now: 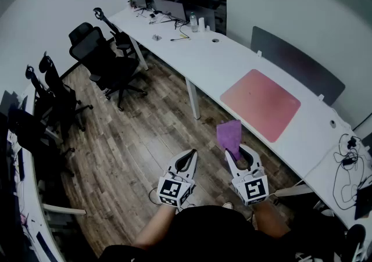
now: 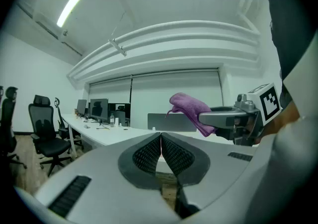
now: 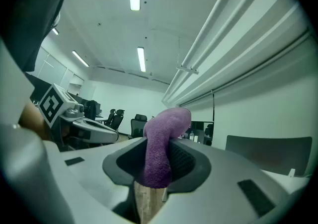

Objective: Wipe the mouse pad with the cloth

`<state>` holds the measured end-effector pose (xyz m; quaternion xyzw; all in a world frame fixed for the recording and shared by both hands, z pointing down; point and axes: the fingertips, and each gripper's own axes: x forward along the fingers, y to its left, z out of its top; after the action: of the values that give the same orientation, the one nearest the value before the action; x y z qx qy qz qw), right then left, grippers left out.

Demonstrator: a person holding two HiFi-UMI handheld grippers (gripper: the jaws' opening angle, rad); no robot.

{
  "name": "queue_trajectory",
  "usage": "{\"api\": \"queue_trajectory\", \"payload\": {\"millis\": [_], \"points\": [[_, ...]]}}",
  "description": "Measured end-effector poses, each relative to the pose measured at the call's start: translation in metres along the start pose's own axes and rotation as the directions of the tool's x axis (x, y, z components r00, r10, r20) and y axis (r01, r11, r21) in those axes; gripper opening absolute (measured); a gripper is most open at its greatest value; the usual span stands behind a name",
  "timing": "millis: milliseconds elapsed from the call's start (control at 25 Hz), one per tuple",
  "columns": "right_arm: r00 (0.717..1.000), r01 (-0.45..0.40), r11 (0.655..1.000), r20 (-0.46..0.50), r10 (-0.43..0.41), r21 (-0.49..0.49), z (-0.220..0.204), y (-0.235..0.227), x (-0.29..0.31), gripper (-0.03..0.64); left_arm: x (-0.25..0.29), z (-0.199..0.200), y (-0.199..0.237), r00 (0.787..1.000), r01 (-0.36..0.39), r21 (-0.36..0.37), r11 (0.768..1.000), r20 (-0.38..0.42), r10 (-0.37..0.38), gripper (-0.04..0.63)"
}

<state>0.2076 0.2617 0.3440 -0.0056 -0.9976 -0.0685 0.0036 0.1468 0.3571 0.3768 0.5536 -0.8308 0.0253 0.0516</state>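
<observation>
In the head view the lower end of the cloth (image 1: 229, 134) disappears between the jaws of the right hand-held gripper (image 1: 239, 151), so I can't tell how much of it is pinched. The bench (image 1: 203, 63) runs off the right edge. The small things (image 1: 174, 21) at its far end are too tiny for me to name. The person's left forearm (image 1: 154, 229) is cut off by the bottom edge.
</observation>
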Motion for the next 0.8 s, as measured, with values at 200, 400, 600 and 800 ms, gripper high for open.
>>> {"api": "queue_trajectory", "payload": {"millis": [200,400,600,800], "points": [[1.000,-0.002,1.000,-0.017,0.002,-0.007,-0.011,0.003,0.003,0.130,-0.001,-0.004,0.009,1.000,-0.021,0.016,1.000,-0.002,0.021,0.021],[0.999,-0.006,1.000,-0.043,0.006,-0.010,-0.019,0.003,0.003,0.130,-0.003,-0.005,0.014,0.999,-0.032,0.024,0.999,0.002,0.032,0.021],[0.998,-0.029,0.999,-0.063,0.030,0.017,-0.024,0.013,0.010,0.132,-0.013,-0.009,0.029,0.998,-0.055,0.012,0.998,0.008,0.055,0.021],[0.994,-0.063,0.998,-0.087,0.064,0.023,-0.026,0.032,0.020,0.132,-0.027,-0.012,0.042,0.998,-0.065,-0.004,0.998,0.012,0.065,0.021]]}}
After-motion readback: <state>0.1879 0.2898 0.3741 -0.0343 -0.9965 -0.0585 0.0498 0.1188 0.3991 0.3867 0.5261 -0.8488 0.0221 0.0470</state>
